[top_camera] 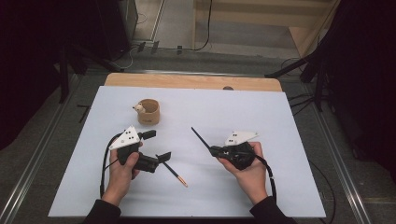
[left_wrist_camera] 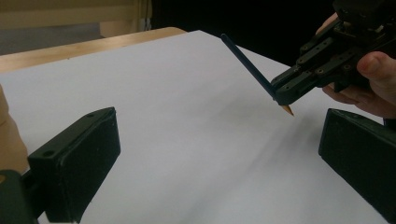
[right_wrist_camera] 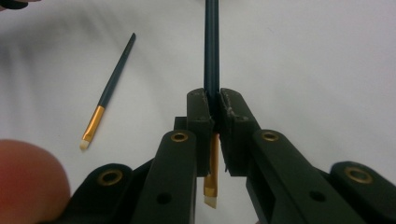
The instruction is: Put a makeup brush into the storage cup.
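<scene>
Right hand-held gripper [right_wrist_camera: 212, 109] clamps a brush [right_wrist_camera: 211, 56]; high view adds a cup [top_camera: 149, 111].

Two thin dark brushes with gold ferrules. One brush [right_wrist_camera: 211, 56] clamped in right gripper [top_camera: 215, 150], handle angled up off table. Other brush [top_camera: 173, 171] flat on white table [top_camera: 280, 186], near left gripper [top_camera: 156, 145].

You are looking down on a white sheet [top_camera: 233, 116] that is covering most of the surface, with the surface's wooden edge [top_camera: 196, 81] showing along the far side. Beyond it, a black cable [top_camera: 208, 23] is trailing across the grey floor [top_camera: 224, 60], and black stand legs [top_camera: 289, 69] are reaching in from the right. Metal rails [top_camera: 28, 177] are running along the floor on both sides, and dark curtains [top_camera: 28, 56] are hanging at the left and right.
</scene>
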Action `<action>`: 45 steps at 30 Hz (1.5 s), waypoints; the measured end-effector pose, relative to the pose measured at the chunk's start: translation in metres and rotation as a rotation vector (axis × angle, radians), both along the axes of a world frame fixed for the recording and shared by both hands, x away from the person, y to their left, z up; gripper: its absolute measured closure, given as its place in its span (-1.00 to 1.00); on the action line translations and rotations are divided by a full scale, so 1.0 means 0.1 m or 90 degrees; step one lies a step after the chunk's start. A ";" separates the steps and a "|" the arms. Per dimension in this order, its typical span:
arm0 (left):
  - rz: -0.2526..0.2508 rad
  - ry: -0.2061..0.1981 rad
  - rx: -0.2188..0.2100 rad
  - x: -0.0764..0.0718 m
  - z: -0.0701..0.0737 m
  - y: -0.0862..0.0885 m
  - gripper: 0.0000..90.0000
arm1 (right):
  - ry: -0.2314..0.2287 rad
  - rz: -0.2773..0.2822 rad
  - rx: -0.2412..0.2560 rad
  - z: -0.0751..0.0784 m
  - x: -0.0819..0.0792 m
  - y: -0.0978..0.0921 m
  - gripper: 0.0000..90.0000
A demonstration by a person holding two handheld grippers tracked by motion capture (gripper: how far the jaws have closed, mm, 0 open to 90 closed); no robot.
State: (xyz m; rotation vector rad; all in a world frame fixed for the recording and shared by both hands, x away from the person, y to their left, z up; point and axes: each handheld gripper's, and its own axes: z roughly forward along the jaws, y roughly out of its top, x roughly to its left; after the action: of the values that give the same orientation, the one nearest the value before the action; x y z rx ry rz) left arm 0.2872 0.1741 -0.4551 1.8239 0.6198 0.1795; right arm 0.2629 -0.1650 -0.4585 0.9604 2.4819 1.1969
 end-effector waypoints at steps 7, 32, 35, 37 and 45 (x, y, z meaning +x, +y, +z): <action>-0.014 0.000 0.006 -0.01 0.01 -0.02 -1.00 | -0.003 0.016 0.001 0.01 -0.02 0.05 0.88; -0.086 0.010 0.000 -0.05 0.06 -0.13 -0.99 | -0.021 0.098 -0.014 0.08 -0.11 0.22 0.88; -0.085 0.013 -0.001 -0.06 0.06 -0.14 -0.82 | -0.027 0.108 -0.015 0.08 -0.12 0.24 0.88; -0.086 0.016 -0.004 -0.06 0.06 -0.15 -0.70 | -0.029 0.116 -0.018 0.09 -0.13 0.26 0.88; -0.093 0.040 0.010 -0.05 0.05 -0.19 -0.57 | -0.044 0.140 -0.041 0.09 -0.16 0.33 0.88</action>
State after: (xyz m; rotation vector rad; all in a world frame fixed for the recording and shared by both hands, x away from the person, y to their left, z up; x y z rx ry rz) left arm 0.2819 0.1555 -0.4500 1.8878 0.5280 0.0292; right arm 0.2465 -0.1323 -0.4498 0.6315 2.6058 1.1809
